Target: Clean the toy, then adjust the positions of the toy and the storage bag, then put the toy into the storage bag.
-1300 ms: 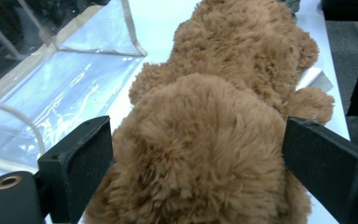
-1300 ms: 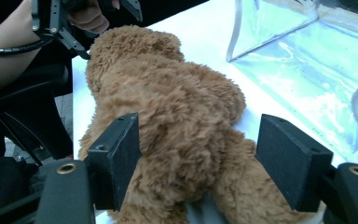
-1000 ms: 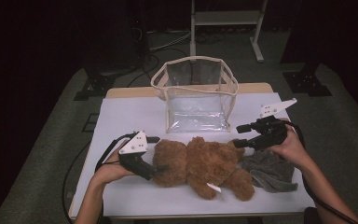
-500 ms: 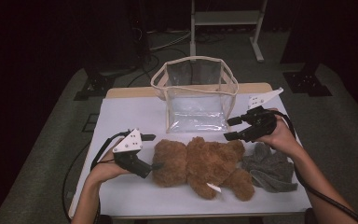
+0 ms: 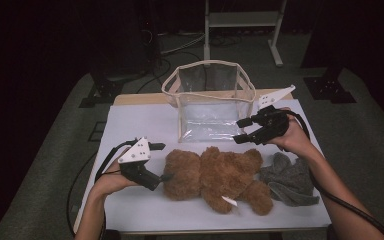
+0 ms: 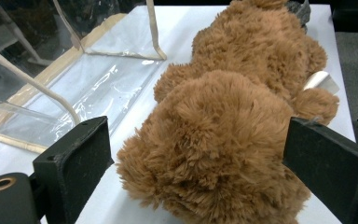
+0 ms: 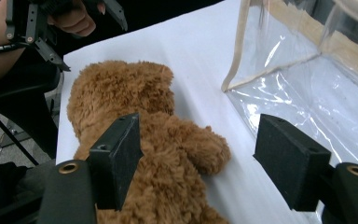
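Left gripper (image 5: 166,176) sits low and level, jaws spread wide, forearm reaching in from below. Right gripper (image 5: 238,131) hangs higher, well apart from its partner and pointing toward it, jaws gaping too, nothing clamped, wrist cocked inward.

The high view is dim and grainy: light falls from above on the white table (image 5: 130,125), while the room around it sinks into near black. Shadows are soft and short. Both gripper views are brighter and sharper. Glare streaks the clear plastic bag (image 7: 307,93), and the near black jaws look slightly soft.
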Available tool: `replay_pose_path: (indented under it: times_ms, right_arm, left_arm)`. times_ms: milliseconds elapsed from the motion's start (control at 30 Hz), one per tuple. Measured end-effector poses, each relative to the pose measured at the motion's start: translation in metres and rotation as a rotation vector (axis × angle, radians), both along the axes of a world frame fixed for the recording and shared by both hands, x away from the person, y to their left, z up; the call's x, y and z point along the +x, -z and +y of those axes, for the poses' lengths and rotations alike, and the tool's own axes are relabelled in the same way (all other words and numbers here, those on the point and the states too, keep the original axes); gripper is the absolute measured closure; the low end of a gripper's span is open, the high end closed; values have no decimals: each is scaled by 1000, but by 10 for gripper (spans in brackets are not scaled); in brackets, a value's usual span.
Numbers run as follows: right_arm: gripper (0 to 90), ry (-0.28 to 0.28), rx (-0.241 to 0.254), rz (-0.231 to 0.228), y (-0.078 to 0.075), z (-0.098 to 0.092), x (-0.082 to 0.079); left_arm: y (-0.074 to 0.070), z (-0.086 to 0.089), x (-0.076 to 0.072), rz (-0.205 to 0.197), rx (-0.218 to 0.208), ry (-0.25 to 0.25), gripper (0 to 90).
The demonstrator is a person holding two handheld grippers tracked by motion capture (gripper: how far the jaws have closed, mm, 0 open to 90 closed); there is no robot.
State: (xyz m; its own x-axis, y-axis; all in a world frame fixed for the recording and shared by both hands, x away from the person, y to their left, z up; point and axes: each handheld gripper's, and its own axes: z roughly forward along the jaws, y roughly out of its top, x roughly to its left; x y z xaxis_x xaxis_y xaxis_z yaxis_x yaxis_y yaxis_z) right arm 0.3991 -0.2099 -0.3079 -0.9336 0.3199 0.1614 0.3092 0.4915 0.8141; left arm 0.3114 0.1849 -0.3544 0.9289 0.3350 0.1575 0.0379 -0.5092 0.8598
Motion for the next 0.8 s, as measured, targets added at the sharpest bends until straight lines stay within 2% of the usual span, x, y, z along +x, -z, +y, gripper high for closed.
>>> replay_pose_path:
  times_ms: [500,800]
  right_arm:
    - [304,-21,-11,-4,-8,14,6]
    - [306,-32,-21,-5,-12,19,10]
  left_arm:
    - [-3,6,-3,-7,-6,-3,70]
    - [-1,7,-2,3,1,-1,70]
